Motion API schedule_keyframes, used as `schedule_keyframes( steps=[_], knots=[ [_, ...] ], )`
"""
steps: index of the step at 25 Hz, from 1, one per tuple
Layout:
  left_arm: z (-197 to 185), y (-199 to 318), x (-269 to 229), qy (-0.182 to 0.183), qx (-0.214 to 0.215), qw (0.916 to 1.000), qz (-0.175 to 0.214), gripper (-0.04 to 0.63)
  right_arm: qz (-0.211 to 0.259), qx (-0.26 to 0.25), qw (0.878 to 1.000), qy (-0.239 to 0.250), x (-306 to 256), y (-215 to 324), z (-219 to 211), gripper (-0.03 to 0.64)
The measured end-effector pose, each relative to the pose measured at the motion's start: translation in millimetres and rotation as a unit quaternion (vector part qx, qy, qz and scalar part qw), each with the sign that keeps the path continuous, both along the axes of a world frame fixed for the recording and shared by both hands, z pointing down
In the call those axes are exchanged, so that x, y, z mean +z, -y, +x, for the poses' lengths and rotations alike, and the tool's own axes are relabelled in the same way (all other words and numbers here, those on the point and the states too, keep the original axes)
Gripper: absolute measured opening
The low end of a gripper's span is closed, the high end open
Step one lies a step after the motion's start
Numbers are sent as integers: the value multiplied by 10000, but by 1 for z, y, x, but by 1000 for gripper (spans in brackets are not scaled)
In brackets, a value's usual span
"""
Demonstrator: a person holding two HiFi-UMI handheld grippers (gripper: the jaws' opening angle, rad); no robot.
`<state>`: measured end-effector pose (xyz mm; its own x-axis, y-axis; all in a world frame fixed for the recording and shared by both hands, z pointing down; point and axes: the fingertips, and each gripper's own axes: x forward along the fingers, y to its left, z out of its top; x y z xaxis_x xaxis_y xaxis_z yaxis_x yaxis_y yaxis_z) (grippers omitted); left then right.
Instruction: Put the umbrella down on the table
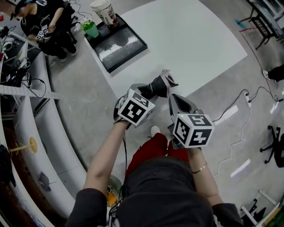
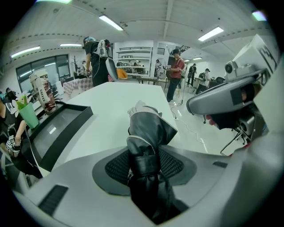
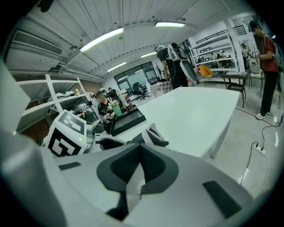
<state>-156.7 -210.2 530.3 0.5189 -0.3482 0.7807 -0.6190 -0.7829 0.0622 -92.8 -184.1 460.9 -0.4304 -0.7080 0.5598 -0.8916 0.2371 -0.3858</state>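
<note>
- White rounded tabletop [image 1: 191, 44] fills the upper middle of the head view, over a grey polished floor [image 1: 84, 102].
- Black shallow rectangular tray [image 1: 120, 49] lies on the far left part of the tabletop, well apart from both grippers.
- Seated person in dark clothes [image 1: 44, 26] is on the floor side past the tray, at the top left corner.
- Left gripper [image 1: 148, 92], grey with a black-and-white marker cube, reaches over the near edge of the tabletop. Its own view shows its jaws clenched on the folded umbrella, one ribbed pad on either side of the bundle.
- Right gripper [image 1: 176, 101], of the same build, hangs just beside the left one on its right. Its own view shows the two pads brought together with nothing between them.
- Black folded umbrella with pale grey trim [image 2: 148, 128] sticks out forward from the left gripper's jaws, its free end above the near edge of the tabletop. Whether that end touches the surface cannot be told.
- Tall white paper cup with print [image 1: 104, 12] stands upright at the tray's far end.
- Small green cup [image 1: 92, 30] stands just beside it, at the tray's far left corner.
</note>
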Motion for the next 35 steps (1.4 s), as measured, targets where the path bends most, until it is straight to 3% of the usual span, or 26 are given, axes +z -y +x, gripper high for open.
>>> schedule_keyframes(
  steps=[14,23,30,35],
  knots=[
    [-5,0,-16,-411,-343,9984,203,235,-63,-303,9995,-119,4,6,-14,18],
    [-22,9,-51,-1009,-1002,9886,489,227,5,-464,9989,-114,-1,10,-16,18],
    [-37,11,-74,-1347,-1496,9769,722,207,57,-573,9983,-89,-6,8,-16,18],
    [-50,14,-102,-1996,-2117,9517,981,155,185,-564,9982,-35,-16,10,-10,18]
  ],
)
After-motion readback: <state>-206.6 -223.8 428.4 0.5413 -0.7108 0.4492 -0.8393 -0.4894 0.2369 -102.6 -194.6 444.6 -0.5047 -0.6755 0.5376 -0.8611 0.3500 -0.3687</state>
